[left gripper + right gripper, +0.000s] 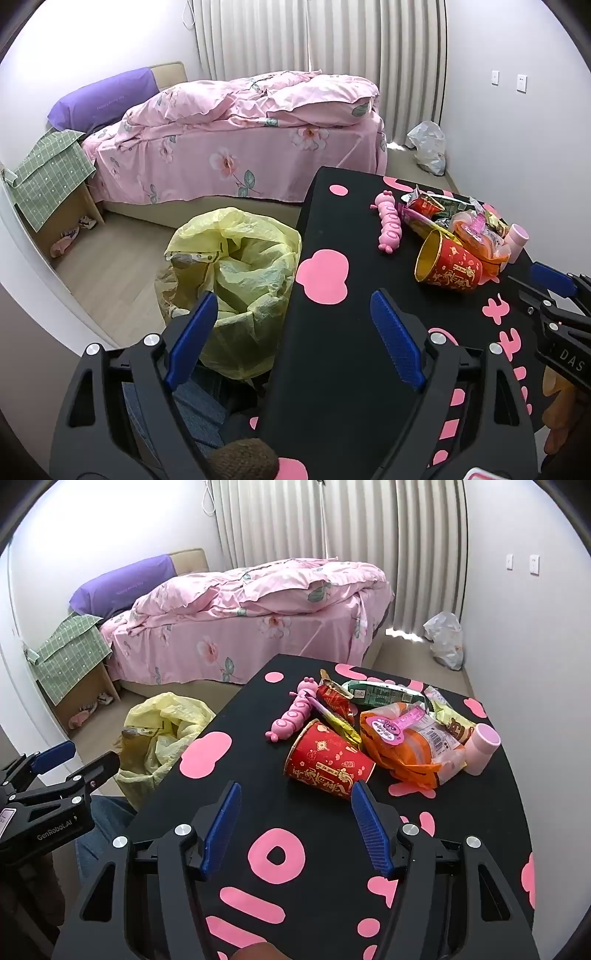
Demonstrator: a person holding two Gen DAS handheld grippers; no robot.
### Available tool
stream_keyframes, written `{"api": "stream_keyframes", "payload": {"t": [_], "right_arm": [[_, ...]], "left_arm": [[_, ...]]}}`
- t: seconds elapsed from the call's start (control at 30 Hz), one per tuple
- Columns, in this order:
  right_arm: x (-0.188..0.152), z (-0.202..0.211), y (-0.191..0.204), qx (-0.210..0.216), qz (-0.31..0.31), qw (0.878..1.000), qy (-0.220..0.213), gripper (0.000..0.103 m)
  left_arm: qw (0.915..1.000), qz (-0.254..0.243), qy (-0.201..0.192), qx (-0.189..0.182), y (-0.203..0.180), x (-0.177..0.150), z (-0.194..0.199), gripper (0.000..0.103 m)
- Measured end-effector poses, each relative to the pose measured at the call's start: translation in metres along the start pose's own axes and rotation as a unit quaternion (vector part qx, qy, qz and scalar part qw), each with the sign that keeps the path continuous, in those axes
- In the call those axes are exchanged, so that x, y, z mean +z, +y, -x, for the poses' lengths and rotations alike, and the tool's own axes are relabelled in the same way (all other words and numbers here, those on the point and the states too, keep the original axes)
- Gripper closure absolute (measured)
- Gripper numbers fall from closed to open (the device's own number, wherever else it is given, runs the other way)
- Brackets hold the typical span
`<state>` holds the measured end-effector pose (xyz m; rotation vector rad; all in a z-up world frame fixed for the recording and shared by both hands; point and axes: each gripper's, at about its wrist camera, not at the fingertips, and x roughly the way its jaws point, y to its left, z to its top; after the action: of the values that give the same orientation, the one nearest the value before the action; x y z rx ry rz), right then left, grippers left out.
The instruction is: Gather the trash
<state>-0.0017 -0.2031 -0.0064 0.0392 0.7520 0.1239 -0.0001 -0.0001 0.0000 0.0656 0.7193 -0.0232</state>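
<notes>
A pile of trash lies on the black table (317, 834) with pink shapes: a red paper cup (328, 762) on its side, an orange wrapper (410, 746), a red snack packet (334, 699), a green packet (380, 694) and a yellow-white wrapper (450, 716). A bin with a yellow bag (236, 273) stands on the floor left of the table. My right gripper (295, 819) is open and empty, just short of the red cup. My left gripper (295, 325) is open and empty, over the table's left edge next to the bin. The red cup also shows in the left wrist view (448, 267).
A pink caterpillar toy (293, 716) and a pink cylinder (480, 747) lie by the trash. A bed with pink bedding (243, 620) stands behind. A box under a green cloth (70, 661) is at the left wall. A white plastic bag (445, 638) sits by the curtain.
</notes>
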Motion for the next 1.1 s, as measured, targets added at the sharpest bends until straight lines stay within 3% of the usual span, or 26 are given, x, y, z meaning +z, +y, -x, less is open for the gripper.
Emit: {"api": "stream_keyframes", "payload": {"t": [1.1], "right_arm": [[-0.0007,0.0019,-0.0006,0.000,0.001,1.000,-0.002,0.044]], "left_arm": [[1.0000,0.002,0.006,-0.003,-0.0026,-0.0050,-0.0013,0.022]]}}
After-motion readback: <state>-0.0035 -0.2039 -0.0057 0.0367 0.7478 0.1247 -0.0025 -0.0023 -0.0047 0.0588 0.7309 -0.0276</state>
